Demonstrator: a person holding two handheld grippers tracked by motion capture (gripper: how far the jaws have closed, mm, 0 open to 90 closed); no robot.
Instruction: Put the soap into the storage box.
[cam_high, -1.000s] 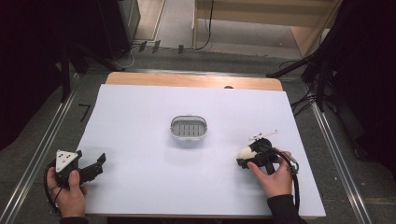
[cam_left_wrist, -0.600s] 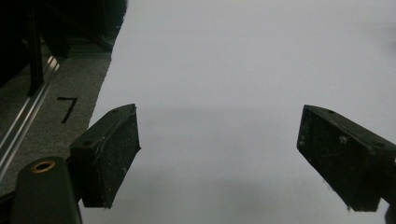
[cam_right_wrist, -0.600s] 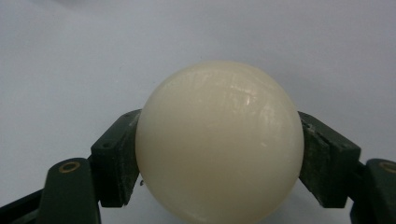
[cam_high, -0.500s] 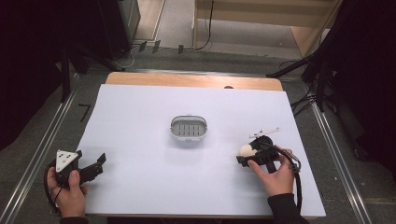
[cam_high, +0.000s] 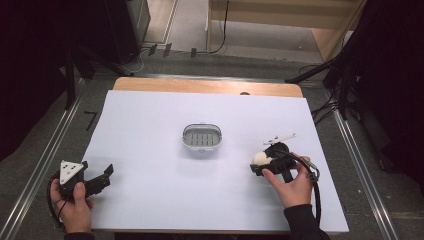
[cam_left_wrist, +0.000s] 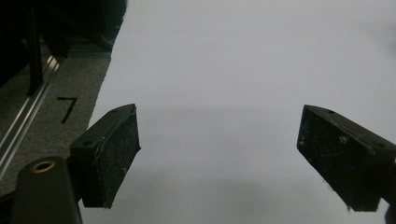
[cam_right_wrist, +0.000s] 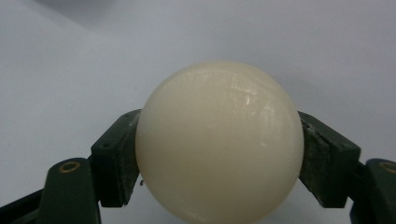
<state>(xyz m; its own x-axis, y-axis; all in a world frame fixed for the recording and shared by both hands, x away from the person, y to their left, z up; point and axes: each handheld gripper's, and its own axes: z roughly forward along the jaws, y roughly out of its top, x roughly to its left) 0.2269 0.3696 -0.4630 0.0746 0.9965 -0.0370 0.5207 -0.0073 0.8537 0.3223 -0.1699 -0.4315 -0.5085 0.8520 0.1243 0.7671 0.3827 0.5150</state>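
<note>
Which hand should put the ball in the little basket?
Right. The right gripper already clamps the cream ball, beside the basket. The left gripper is open, holding nothing, at the table's near left corner.

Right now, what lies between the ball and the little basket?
Nothing: the high view shows bare white table between the ball and the basket.

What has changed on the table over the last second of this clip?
Almost nothing. The right gripper stays shut on the cream ball at the same spot, shifting only slightly. The left gripper stays open near the table's left edge, and the small tray has not moved.
</note>
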